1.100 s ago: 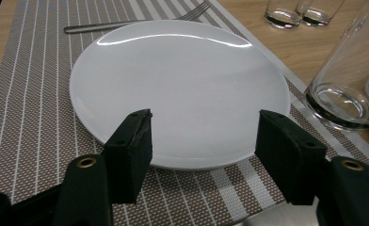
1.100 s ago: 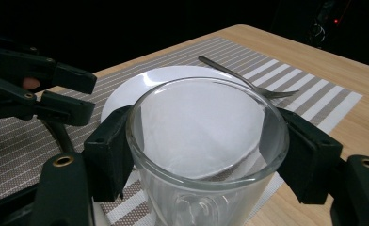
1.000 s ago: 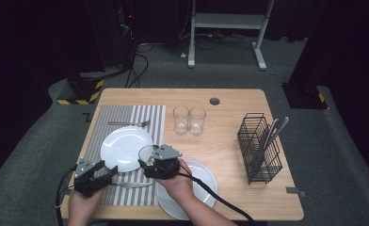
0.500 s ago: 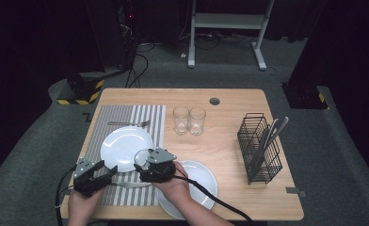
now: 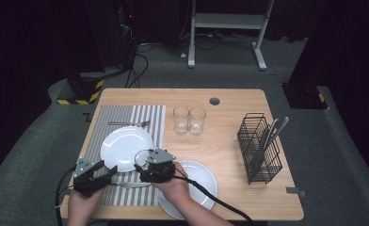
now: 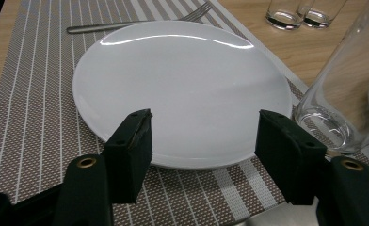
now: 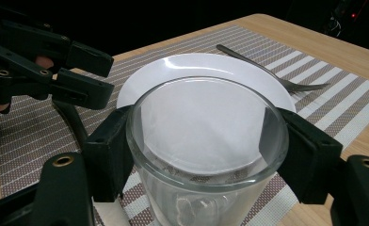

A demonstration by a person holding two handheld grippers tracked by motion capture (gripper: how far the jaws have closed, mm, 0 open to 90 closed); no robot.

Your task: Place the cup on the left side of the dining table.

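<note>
A table-setting step is judged to be in hand: a drinking glass (image 7: pixel 206 155) is being placed at a setting on the striped placemat (image 5: pixel 108 117). The glass is gripped by the right gripper (image 5: pixel 147 165), whose black pads are seen in the right gripper view pressed against opposite sides of the glass just below its rim. In the left gripper view the same glass (image 6: pixel 345 89) is seen upright with its base at the mat's right edge, just beside the white plate (image 6: pixel 180 87); whether the base already bears on the surface cannot be told with certainty.

The left gripper (image 5: pixel 94 174) is held over the near part of the mat, its jaws spread apart with nothing between them, aimed at the near rim of the plate. A fork (image 5: pixel 128 123) lies on the mat beyond the plate. A second plate (image 5: pixel 206 186) lies on bare wood under the right hand. Two more glasses (image 5: pixel 188 120) stand together mid-table, and a wire cutlery basket (image 5: pixel 260 148) stands well apart at the right.

The next move is judged to call for the glass being settled flat and upright, clear of the plate rim, before the jaws are released.
</note>
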